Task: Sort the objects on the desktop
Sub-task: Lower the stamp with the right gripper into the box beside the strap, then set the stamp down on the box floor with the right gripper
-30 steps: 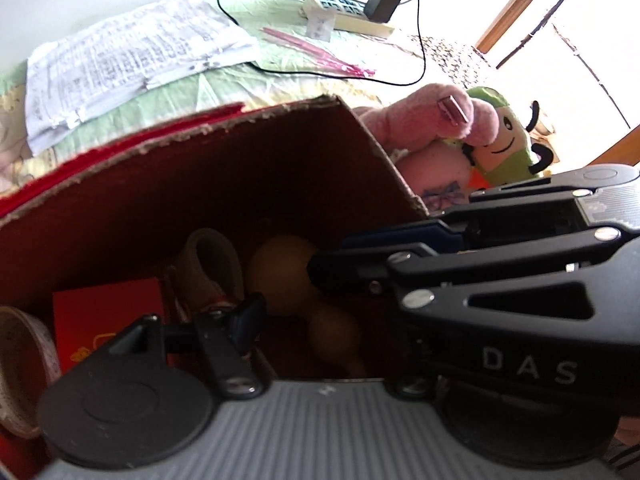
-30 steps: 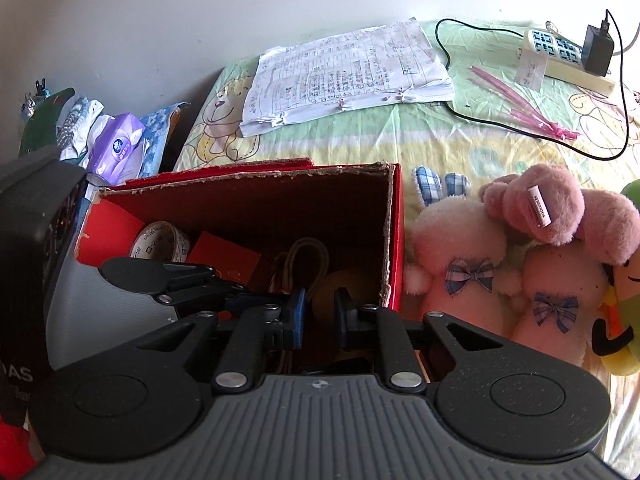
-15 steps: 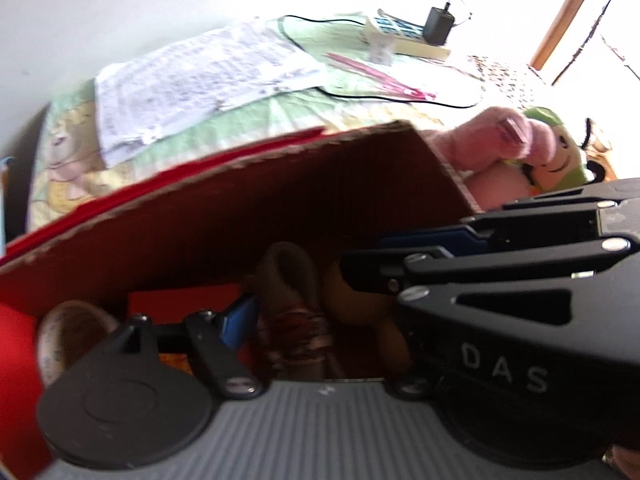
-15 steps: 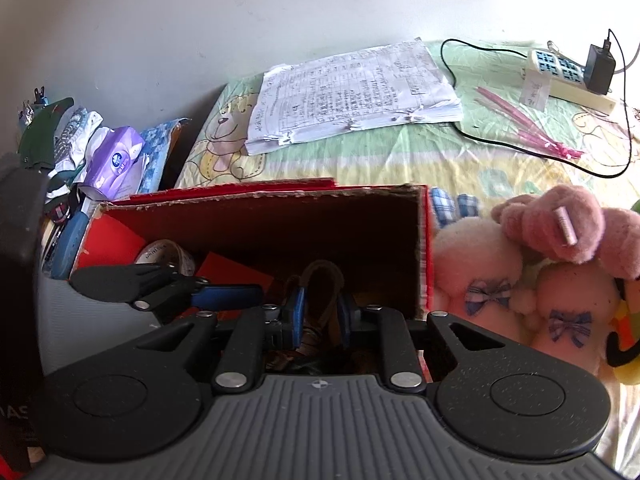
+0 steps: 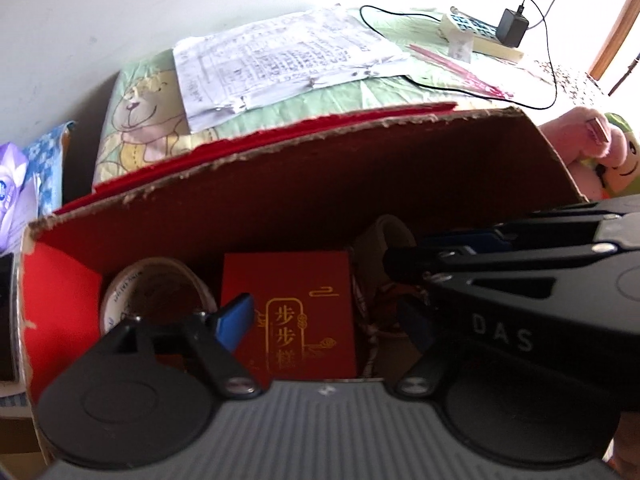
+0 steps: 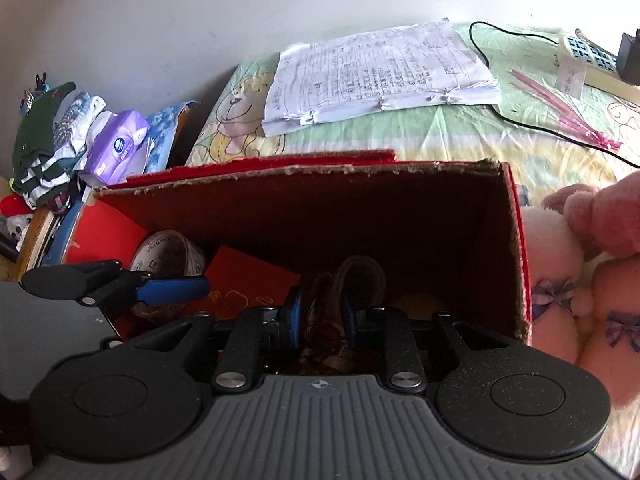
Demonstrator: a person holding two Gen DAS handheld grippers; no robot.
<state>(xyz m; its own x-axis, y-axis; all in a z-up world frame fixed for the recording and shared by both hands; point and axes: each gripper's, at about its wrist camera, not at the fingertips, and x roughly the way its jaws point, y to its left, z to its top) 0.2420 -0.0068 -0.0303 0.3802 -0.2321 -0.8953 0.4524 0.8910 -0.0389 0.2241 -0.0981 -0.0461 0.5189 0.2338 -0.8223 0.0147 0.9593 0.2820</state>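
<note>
Cardboard box (image 6: 304, 200), red outside, torn rim; left gripper (image 5: 326, 322) wide, right gripper (image 6: 320, 318) narrow.

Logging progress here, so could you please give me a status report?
Left claw open above red packet. Right claw straddling looped strap, grip unclear. Box wall close.

The right gripper (image 6: 320, 318) reaches into the red cardboard box (image 6: 516, 248) — blue pads (image 6: 295, 316) flanking a beige looped strap (image 6: 358, 276).
</note>
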